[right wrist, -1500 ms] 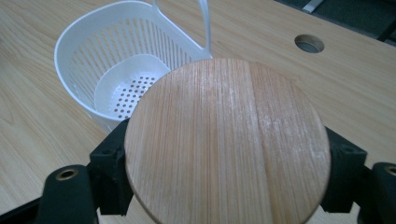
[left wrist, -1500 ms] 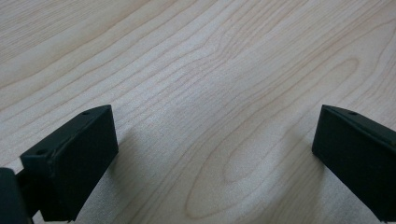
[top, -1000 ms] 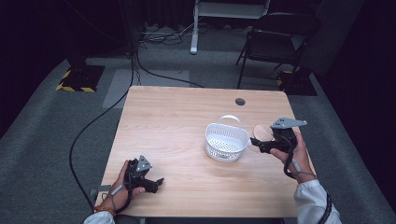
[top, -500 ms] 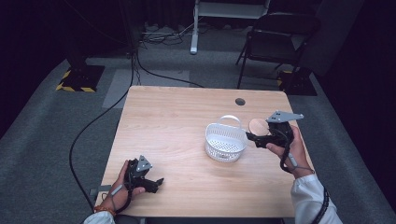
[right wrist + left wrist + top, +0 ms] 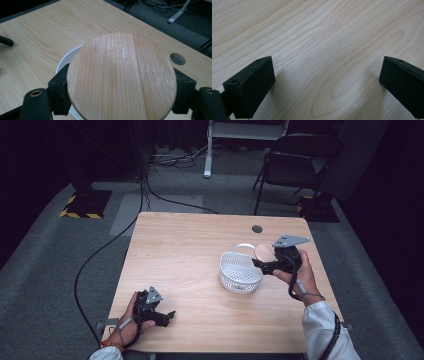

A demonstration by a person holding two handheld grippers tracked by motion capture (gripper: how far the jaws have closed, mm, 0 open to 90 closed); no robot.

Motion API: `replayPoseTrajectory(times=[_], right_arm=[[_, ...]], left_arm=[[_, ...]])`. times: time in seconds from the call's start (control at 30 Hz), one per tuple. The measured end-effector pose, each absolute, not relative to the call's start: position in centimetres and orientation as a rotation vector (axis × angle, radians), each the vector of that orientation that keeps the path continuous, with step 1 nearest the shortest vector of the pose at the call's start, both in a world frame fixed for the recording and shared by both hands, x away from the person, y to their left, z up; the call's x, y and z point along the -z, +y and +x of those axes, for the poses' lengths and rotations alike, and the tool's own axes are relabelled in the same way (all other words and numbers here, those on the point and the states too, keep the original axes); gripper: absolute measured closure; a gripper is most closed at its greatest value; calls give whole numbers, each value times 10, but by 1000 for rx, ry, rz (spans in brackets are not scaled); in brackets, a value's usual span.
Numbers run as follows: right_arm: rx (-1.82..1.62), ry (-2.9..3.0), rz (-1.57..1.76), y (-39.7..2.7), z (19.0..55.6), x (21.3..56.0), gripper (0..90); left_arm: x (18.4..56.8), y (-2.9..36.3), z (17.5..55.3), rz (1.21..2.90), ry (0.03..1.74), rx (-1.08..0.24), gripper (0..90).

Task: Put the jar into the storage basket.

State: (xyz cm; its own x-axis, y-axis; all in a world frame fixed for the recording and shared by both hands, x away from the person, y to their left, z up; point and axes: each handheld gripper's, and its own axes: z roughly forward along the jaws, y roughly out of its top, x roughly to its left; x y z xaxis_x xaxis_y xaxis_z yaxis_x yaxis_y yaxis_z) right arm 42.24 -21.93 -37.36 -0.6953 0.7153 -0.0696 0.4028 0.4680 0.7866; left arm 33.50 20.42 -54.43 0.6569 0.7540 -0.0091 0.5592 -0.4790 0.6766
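Two hand-held grippers: right hand-held gripper (image 5: 263, 264) raised beside basket (image 5: 240, 272), pinching wooden disc (image 5: 121, 77); left hand-held gripper (image 5: 169, 316) spread, low on table (image 5: 190, 245).

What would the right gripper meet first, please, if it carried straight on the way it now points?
Probably the white basket: the right gripper, shut on the wooden disc, points at its near rim, though depth is unclear.

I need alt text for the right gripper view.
A round wooden disc is clamped between the right gripper's black jaws, above a white basket on a wooden table.
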Motion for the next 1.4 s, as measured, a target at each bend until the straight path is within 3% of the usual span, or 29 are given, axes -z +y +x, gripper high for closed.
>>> replayPoseTrajectory(times=[0.57,1.4], right_arm=[[-1059,2385,931,-186,428,402,234],[-958,2458,1042,-179,442,445,232]], left_arm=[[544,204,335,2214,1012,-382,1],[544,204,335,2214,1012,-383,1]])
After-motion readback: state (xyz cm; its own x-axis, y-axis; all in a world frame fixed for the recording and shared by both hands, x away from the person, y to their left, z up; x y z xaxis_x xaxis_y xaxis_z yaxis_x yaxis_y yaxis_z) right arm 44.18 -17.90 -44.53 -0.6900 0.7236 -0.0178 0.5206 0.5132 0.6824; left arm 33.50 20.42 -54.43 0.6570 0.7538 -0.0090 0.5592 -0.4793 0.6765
